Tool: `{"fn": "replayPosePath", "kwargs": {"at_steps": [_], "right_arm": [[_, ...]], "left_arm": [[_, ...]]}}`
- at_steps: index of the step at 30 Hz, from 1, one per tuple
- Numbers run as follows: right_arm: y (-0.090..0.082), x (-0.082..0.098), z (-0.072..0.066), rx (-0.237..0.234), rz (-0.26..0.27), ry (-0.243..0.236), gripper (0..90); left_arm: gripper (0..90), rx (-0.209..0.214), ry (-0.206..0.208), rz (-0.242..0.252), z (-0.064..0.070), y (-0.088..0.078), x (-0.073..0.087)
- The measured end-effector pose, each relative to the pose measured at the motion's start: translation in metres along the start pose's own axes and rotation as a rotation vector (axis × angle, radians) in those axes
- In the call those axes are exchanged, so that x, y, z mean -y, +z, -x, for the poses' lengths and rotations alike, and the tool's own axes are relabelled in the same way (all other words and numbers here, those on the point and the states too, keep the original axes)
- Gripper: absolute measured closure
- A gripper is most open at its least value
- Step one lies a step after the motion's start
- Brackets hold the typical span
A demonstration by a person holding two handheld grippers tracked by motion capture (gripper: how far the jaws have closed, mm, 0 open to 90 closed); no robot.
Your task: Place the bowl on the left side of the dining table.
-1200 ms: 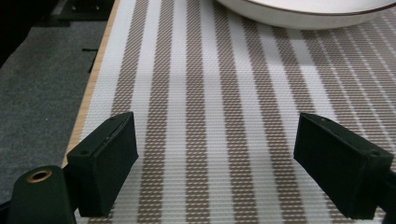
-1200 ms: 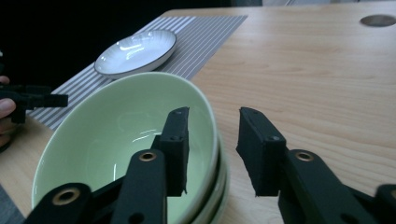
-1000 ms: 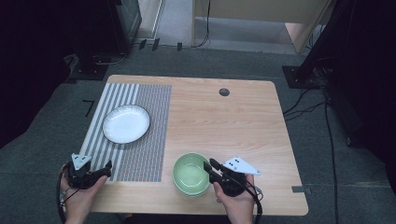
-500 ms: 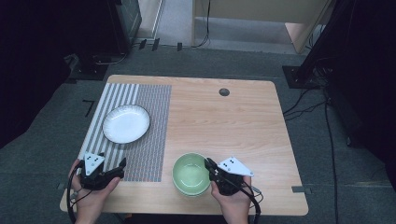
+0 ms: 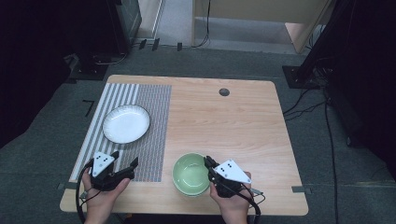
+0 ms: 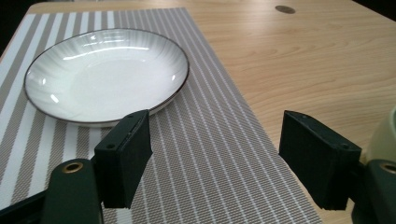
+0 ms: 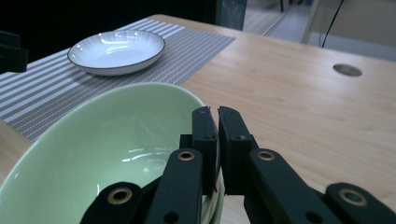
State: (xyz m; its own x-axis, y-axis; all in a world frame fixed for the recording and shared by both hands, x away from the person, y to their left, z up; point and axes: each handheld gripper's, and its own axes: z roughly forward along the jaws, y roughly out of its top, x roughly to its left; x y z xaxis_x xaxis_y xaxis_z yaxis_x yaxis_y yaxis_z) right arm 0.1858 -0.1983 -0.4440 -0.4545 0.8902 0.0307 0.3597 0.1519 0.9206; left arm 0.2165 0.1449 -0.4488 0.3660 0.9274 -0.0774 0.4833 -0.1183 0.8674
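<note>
Striped placemat [image 5: 126, 126]: lying along the worktop's [image 5: 233, 121] left edge, reaching from the far edge almost to the near one.
White plate [image 5: 126, 123]: sitting on the placemat's left half, nearer the far-left corner; dark rim and fluted inside showing in the left gripper view [image 6: 105, 74].
Left gripper [image 5: 124, 165]: hovering over the placemat's near end, close to the near-left corner, in the person's left hand [image 5: 100, 198]; jaws standing spread wide apart with nothing between them.
Green bowl [image 5: 191, 173]: resting on bare wood by the near edge, just right of the placemat.
Right gripper [image 5: 208, 167]: sitting at the near edge in the right hand [image 5: 231, 205]; jaws pinching the bowl's right rim, one inside, one outside.
Round grommet [image 5: 224, 92]: sitting near the far edge, right of centre.
</note>
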Motion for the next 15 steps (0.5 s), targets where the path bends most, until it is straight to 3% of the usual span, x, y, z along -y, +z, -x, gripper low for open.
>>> {"fn": "replayPosePath", "kwargs": {"at_steps": [7, 10, 13, 14, 15], "right_arm": [[-0.002, -0.001, -0.002, 0.007, 0.017, -0.032, 88.4], [-0.001, -0.004, 0.002, -0.013, -0.016, -0.010, 88.4], [-0.004, -0.009, 0.009, -0.058, -0.055, 0.075, 87.4], [-0.004, -0.009, 0.009, -0.058, -0.055, 0.075, 87.4], [-0.004, -0.011, 0.010, -0.062, -0.092, 0.078, 81.8]], "left_arm": [[24.5, 0.071, 0.015, 0.017, 0.022, 0.002, -0.007], [25.0, 0.098, 0.036, 0.015, 0.035, 0.005, -0.010], [25.0, 0.123, 0.058, 0.008, 0.047, 0.009, -0.012], [25.0, 0.131, 0.062, 0.007, 0.050, 0.010, -0.013], [25.0, 0.145, 0.070, 0.009, 0.056, 0.011, -0.015]]}}
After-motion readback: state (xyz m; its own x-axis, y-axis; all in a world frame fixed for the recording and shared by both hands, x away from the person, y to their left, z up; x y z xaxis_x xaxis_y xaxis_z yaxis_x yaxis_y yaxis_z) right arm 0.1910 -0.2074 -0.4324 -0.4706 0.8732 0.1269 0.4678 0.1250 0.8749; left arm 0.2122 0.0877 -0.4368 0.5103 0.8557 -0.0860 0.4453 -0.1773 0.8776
